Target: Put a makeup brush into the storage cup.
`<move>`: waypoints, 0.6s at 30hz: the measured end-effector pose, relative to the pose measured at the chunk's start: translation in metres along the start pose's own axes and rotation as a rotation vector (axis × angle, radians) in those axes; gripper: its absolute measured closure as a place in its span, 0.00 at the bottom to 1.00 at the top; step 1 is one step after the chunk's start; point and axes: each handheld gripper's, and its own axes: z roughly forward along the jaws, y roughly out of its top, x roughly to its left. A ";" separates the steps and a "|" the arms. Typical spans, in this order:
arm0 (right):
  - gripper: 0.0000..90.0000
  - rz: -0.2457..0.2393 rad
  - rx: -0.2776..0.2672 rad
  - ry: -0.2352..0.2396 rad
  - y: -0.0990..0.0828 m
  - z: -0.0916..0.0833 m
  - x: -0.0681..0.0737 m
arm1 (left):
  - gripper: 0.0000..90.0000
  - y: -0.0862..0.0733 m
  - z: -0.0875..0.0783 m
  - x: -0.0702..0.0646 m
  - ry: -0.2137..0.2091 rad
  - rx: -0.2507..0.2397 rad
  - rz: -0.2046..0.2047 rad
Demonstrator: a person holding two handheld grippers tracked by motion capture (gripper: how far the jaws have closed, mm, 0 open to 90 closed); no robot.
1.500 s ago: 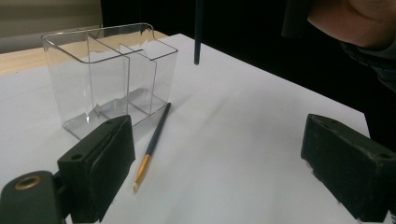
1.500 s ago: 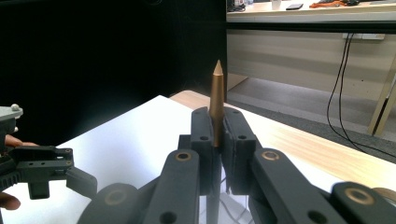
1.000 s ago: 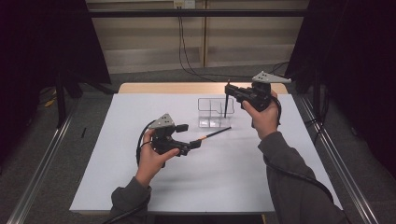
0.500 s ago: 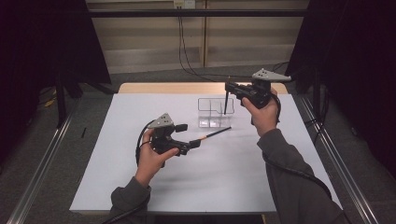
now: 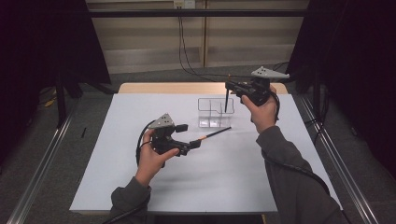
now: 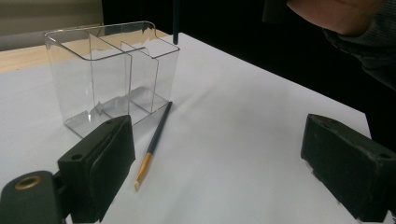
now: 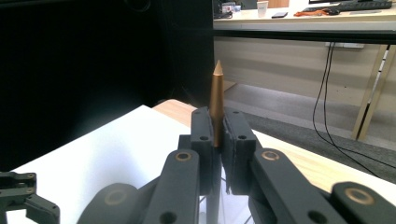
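Two pencils are in play: the right gripper point(image 5: 229, 87) clamps one pencil point(image 5: 226, 101) upright over the clear divided holder point(image 5: 209, 113), seemingly to drop it in, while the left gripper point(image 5: 194, 143), jaws wide and empty, waits near the second pencil point(image 5: 215, 134) lying beside the holder.

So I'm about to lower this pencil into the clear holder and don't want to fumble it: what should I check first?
1. Right gripper shut on the held pencil: ok.
2. Held pencil upright, gold tip up: ok.
3. Its lower end over the clear holder, at the right-hand compartment: ok; exact alignment cannot tell.
4. Holder standing upright, compartments empty: ok.
5. Second pencil lies on the table beside the holder, outside it: ok.
6. Left gripper open, holding nothing, apart from the holder: ok.
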 end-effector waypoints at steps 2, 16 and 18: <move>0.94 -0.001 0.003 -0.006 0.000 0.001 -0.001 | 0.11 0.000 -0.001 0.000 0.002 0.006 0.007; 0.94 0.000 0.007 -0.046 -0.003 0.006 -0.011 | 0.11 0.001 -0.003 0.000 0.000 0.001 0.008; 0.94 -0.003 0.010 -0.046 -0.004 0.007 -0.012 | 0.11 0.002 -0.003 0.000 0.004 -0.008 0.005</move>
